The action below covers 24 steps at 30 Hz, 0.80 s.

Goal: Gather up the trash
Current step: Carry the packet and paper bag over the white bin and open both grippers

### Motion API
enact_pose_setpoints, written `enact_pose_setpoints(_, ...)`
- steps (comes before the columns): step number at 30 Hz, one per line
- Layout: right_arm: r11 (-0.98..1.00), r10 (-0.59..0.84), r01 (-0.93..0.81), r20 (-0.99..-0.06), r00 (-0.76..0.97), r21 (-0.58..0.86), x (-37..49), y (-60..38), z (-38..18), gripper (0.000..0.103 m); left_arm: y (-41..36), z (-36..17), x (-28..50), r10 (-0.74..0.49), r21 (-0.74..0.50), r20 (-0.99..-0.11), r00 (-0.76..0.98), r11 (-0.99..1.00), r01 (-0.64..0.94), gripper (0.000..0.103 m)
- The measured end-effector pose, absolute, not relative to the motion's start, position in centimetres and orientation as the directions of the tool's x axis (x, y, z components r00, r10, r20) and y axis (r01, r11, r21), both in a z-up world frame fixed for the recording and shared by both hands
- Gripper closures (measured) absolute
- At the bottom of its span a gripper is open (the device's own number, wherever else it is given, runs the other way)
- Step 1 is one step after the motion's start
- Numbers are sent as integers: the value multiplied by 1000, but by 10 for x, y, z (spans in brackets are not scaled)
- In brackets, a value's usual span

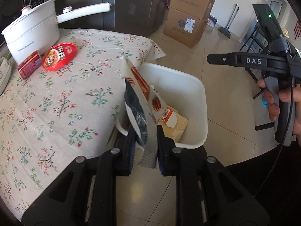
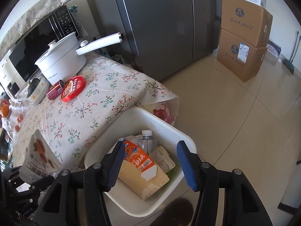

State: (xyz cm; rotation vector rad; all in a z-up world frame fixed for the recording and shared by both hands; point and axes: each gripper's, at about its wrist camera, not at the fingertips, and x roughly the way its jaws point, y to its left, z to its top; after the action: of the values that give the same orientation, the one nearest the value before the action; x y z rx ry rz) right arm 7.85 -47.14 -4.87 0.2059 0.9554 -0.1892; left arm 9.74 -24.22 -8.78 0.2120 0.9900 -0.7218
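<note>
Pinching crinkly pouch [image 1: 140, 101], rect. white bin [image 1: 199, 101]

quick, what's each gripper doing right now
Left gripper: closed on a snack bag, by the white bin.
Right gripper: open, holding nothing, over the bin.

A cream tablecloth [image 2: 97, 103] printed with small red, green and blue flower sprigs covers the table. The rectangular plastic bin [image 2: 165, 124] is plain white. The glossy round lid [image 2: 73, 90] is bright red; the long-handled pot [image 2: 62, 64] white. Stacked cardboard boxes [image 2: 244, 43] are brown with dark blue logos.
</note>
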Motion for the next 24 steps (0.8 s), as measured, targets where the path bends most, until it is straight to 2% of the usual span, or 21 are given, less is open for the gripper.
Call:
enact_pose_setpoints(9, 963, -115, 266, -837, 534, 38, 71, -487, -52, 35, -285, -117, 112, -470, -204, -841, 269, 735, 647, 81)
enact_pose_setpoints(13, 957, -107, 284, -841, 530, 56, 69, -495, -53, 33, -292, -122, 114, -487, -226, -837, 249, 722, 654, 79)
enact_pose_setpoints(14, 956, -108, 287, -841, 530, 58, 69, -497, -52, 32, -293, -123, 114, -484, -221, -838, 253, 724, 654, 77)
enact_pose_setpoints(15, 955, -109, 290, -840, 531, 59, 69, -498, -52, 32, -295, -124, 115, -485, -219, -836, 255, 721, 657, 69)
enact_pose_setpoints(16, 954, -111, 294, -839, 532, 60, 68, -499, -51, 30, -295, -124, 115, -486, -214, -834, 263, 723, 657, 52)
enact_pose_setpoints(18, 952, -113, 299, -839, 533, 61, 67, -501, -51, 29, -293, -121, 115, -487, -201, -823, 292, 732, 651, 35)
enact_pose_setpoints(24, 953, -118, 298, -839, 532, 55, 68, -498, -51, 28, -279, -115, 117, -479, -191, -820, 312, 745, 639, 31)
